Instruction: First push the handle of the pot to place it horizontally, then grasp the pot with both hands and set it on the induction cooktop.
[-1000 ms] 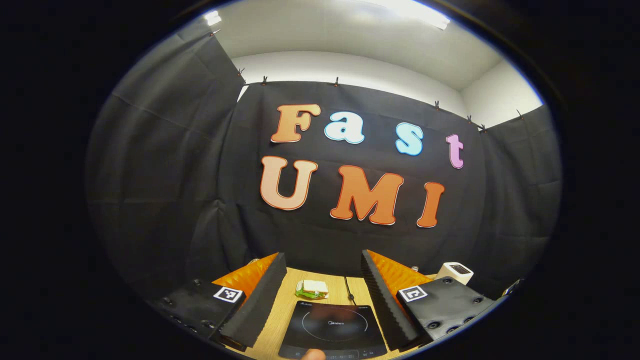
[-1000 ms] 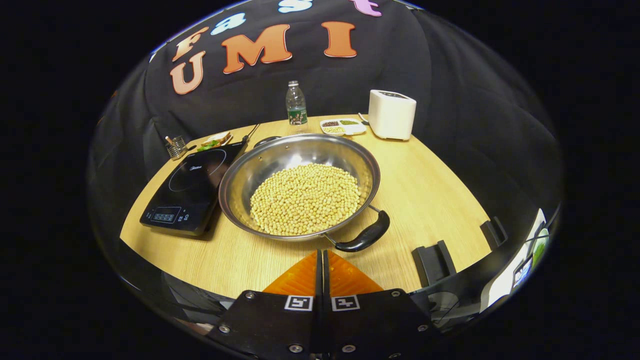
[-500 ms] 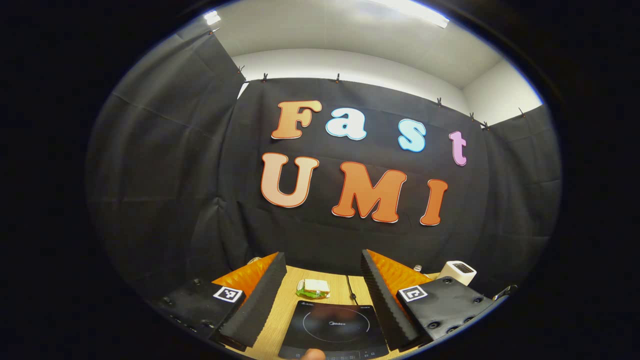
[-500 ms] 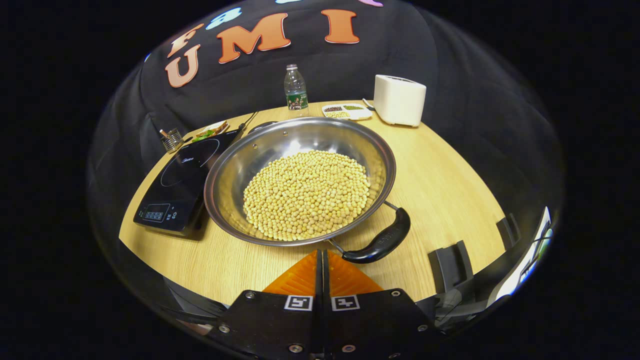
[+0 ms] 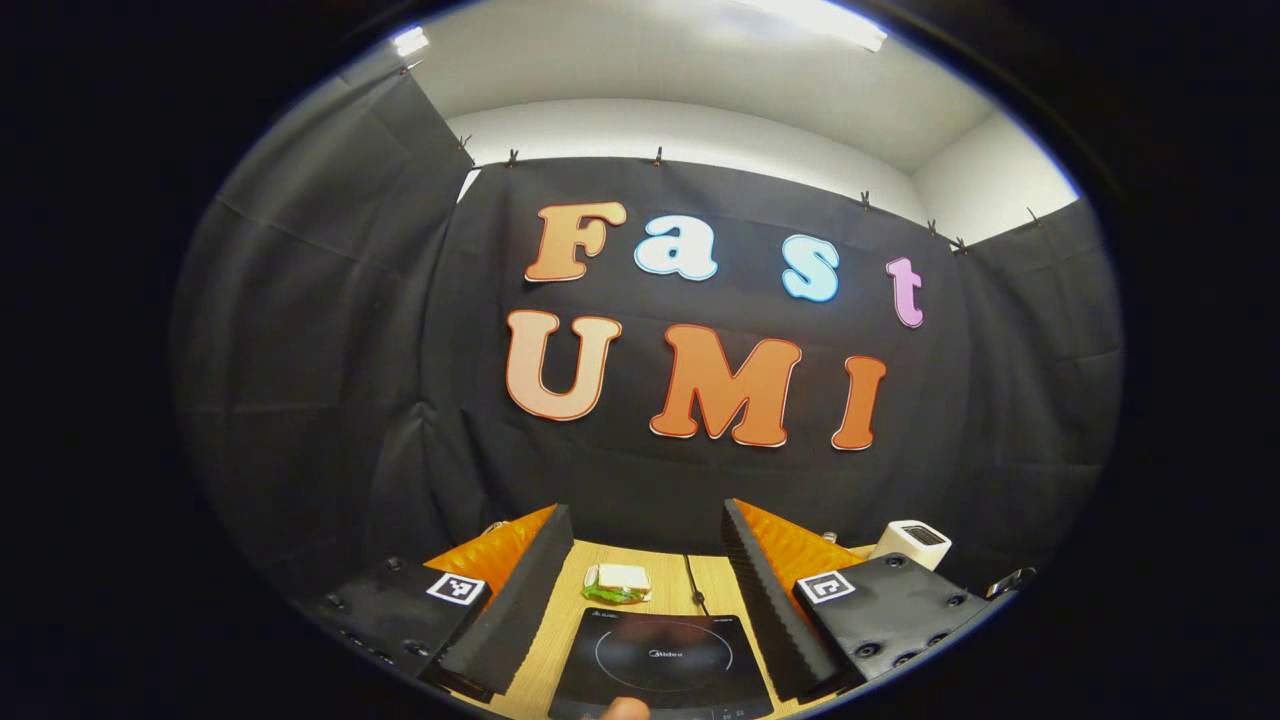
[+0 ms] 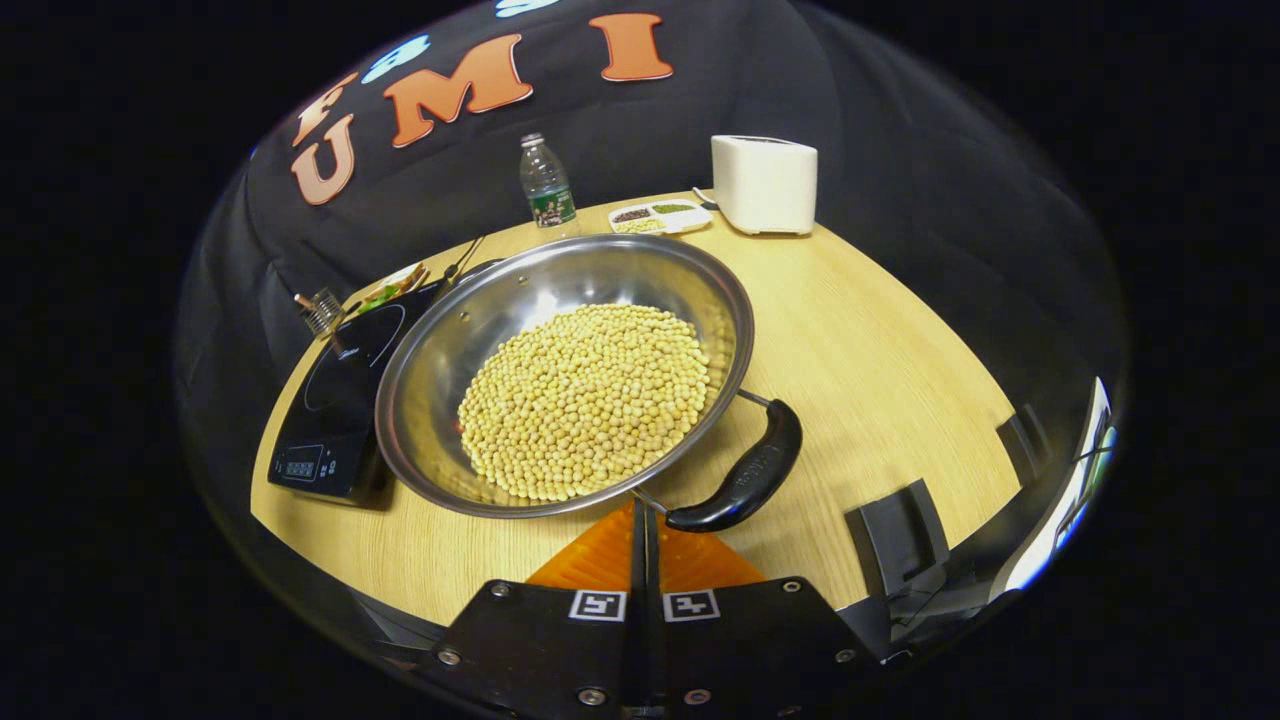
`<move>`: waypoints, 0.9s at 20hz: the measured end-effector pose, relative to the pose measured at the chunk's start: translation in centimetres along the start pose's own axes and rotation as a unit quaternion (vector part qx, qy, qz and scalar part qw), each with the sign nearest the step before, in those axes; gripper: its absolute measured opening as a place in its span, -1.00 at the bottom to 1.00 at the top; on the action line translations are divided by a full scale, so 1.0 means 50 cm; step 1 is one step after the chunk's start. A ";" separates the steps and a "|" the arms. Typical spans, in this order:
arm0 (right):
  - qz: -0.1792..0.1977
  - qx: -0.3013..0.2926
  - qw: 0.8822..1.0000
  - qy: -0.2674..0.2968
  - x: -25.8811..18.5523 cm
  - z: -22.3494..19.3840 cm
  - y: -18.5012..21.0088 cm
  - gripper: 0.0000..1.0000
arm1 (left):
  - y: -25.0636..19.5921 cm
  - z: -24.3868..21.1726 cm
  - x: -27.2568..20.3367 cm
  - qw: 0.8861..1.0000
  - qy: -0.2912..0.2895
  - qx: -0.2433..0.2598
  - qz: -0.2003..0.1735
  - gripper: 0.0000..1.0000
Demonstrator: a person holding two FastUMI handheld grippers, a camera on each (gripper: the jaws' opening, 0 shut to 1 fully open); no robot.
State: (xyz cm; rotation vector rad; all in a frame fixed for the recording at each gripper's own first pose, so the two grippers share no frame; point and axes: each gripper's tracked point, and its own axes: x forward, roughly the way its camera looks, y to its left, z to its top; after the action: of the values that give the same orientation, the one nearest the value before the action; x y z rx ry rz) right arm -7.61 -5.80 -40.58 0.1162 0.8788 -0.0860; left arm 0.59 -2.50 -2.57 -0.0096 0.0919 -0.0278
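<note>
A wide steel pot (image 6: 565,375) sits on a light wooden table (image 6: 870,350), in the right gripper view. It is filled with pale yellow beans (image 6: 585,400). Its black handle (image 6: 740,482) sticks out at the near right rim, angled rather than level across the view. The right gripper (image 6: 640,515) has its two fingers pressed together with nothing between them, tips just at the pot's near rim, beside the handle's lower end. The induction cooktop (image 6: 335,400) lies flat, just left of the pot; the pot rim overlaps its edge. Behind stand a water bottle (image 6: 547,190), a divided snack tray (image 6: 655,215) and a white toaster (image 6: 765,183).

In the left gripper view, the left gripper (image 5: 645,590) is held spread wide, empty, above the induction cooktop (image 5: 660,665). A sandwich (image 5: 617,582) lies beyond it.
</note>
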 end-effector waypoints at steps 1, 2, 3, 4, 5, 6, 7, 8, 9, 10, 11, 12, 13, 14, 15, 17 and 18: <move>-0.001 0.006 1.000 -0.001 0.002 0.003 -0.005 -1.00 | -0.002 -0.001 0.001 1.000 0.001 0.001 0.000 0.95; -0.003 0.010 1.000 -0.001 0.005 0.006 -0.010 -1.00 | -0.003 -0.002 0.004 1.000 0.001 0.003 0.000 0.95; -0.005 0.012 1.000 -0.001 0.006 0.008 -0.013 -1.00 | -0.003 -0.002 0.004 1.000 0.001 0.003 0.000 0.95; -0.007 0.015 1.000 -0.002 0.008 0.012 -0.017 -1.00 | -0.005 -0.002 0.006 1.000 0.001 0.004 0.000 0.95; -0.008 0.017 1.000 -0.003 0.010 0.016 -0.019 -1.00 | -0.004 0.001 0.005 1.000 0.000 0.005 0.001 0.95; -0.010 0.019 1.000 -0.004 0.012 0.017 -0.024 -1.00 | -0.005 0.004 0.005 1.000 -0.002 0.006 0.001 0.95; -0.011 0.021 1.000 -0.005 0.016 0.021 -0.028 -1.00 | -0.005 0.004 0.005 1.000 -0.004 0.007 0.002 0.94; -0.012 0.023 1.000 -0.005 0.018 0.023 -0.031 -1.00 | -0.006 0.006 0.005 1.000 -0.006 0.008 0.002 0.95; -0.014 0.026 1.000 -0.005 0.021 0.028 -0.034 -1.00 | -0.009 0.008 0.005 1.000 -0.007 0.008 0.002 0.95; -0.015 0.027 1.000 -0.006 0.023 0.030 -0.038 -1.00 | -0.010 0.009 0.005 1.000 -0.008 0.009 0.001 0.95; -0.017 0.027 0.999 -0.007 0.026 0.034 -0.041 -1.00 | -0.012 0.008 0.003 1.000 -0.008 0.009 0.000 0.95; -0.018 0.028 0.999 -0.007 0.029 0.037 -0.043 -1.00 | -0.014 0.009 0.003 1.000 -0.009 0.010 0.000 0.95; -0.019 0.030 0.999 -0.008 0.031 0.040 -0.046 -1.00 | -0.014 0.008 0.003 1.000 -0.009 0.011 0.000 0.95; -0.020 0.031 0.999 -0.008 0.034 0.043 -0.048 -1.00 | -0.016 0.009 0.004 1.000 -0.009 0.012 0.000 0.94; -0.019 0.033 0.999 -0.008 0.036 0.047 -0.050 -1.00 | -0.019 0.009 0.004 1.000 -0.009 0.013 -0.001 0.95; -0.019 0.039 0.999 -0.008 0.040 0.052 -0.056 -1.00 | -0.023 0.008 0.007 1.000 -0.010 0.014 -0.002 0.96; -0.019 0.042 0.999 -0.008 0.042 0.054 -0.059 -1.00 | -0.026 0.008 0.008 1.000 -0.010 0.014 -0.002 0.95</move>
State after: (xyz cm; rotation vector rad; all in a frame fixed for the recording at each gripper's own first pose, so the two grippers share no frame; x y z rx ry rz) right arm -4.56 -9.13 -40.69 0.1767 0.8614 -0.1580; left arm 0.97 -3.81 -2.17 0.0180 0.0716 -0.0337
